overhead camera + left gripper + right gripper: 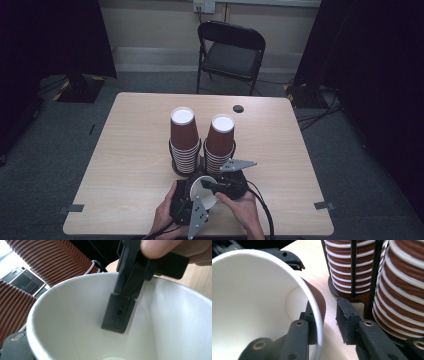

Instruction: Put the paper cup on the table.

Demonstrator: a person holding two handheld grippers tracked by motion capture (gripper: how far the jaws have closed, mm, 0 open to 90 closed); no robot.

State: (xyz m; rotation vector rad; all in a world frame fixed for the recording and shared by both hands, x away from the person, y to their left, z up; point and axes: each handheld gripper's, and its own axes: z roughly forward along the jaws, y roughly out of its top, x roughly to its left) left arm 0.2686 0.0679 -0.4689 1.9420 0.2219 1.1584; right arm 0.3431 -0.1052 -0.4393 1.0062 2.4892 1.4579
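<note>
A paper cup (pixel 202 192), brown outside and white inside, lies tilted low over the table's front edge. My left gripper (pixel 189 196) is shut on it from the left, and its white inside (pixel 75 315) looms close. My right gripper (pixel 206 184) straddles the cup's rim (pixel 315 315). One of its fingers (pixel 120 315) reaches inside the cup, and the other stands outside with a gap to the wall, so my right gripper (pixel 325 312) is open. Two upside-down stacks of brown cups (pixel 184 142) (pixel 220 145) stand in black holders just behind.
The wooden table (pixel 135 150) has a small black hole (pixel 238 108) at the back. A black folding chair (pixel 231 50) stands beyond it. Tape marks (pixel 74 208) sit by the front corners. The stacks (pixel 402 290) are close to my right gripper's outer side.
</note>
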